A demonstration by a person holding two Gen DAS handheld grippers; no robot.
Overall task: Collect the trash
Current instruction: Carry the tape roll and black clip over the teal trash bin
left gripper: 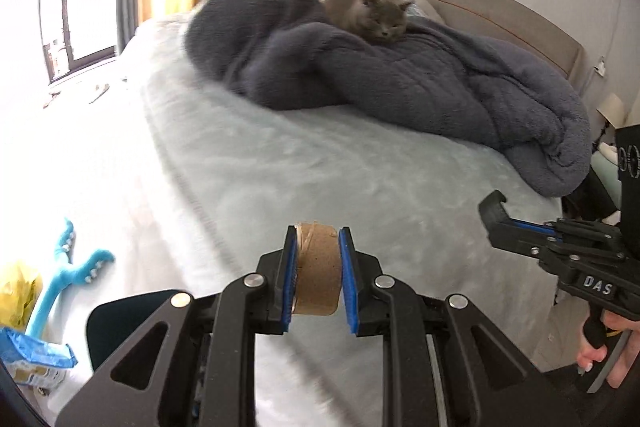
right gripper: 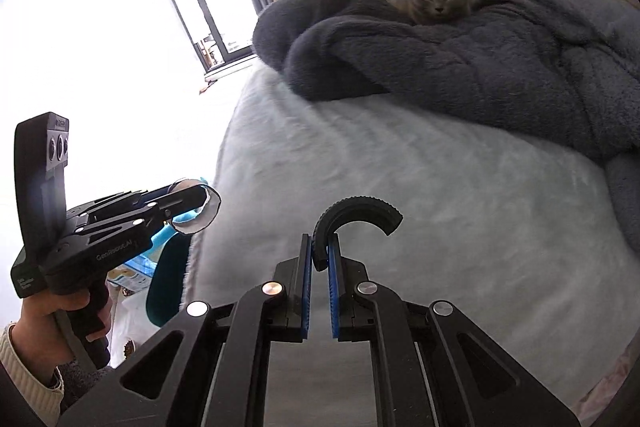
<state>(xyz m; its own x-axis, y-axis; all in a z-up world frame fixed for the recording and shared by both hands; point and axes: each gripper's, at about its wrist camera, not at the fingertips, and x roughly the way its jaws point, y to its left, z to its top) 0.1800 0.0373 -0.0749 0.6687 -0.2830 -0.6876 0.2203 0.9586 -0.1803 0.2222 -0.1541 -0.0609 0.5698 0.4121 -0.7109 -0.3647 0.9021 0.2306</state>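
My left gripper (left gripper: 318, 251) is shut on an empty brown cardboard tape roll (left gripper: 318, 271), held above the pale bed. It also shows at the left of the right wrist view (right gripper: 196, 205) with the roll (right gripper: 200, 221) in its tips. My right gripper (right gripper: 320, 251) is shut on a curved black ridged plastic piece (right gripper: 356, 213), a broken ring segment, held over the bed. The right gripper also shows at the right of the left wrist view (left gripper: 494, 211).
A grey cat (left gripper: 370, 13) lies on a heaped dark grey blanket (left gripper: 400, 83) at the back of the bed (left gripper: 280, 167). Left of the bed lie a blue toy (left gripper: 64, 279), a yellow bag (left gripper: 18, 293), a blue packet (left gripper: 36, 357) and a dark teal chair (left gripper: 132, 323).
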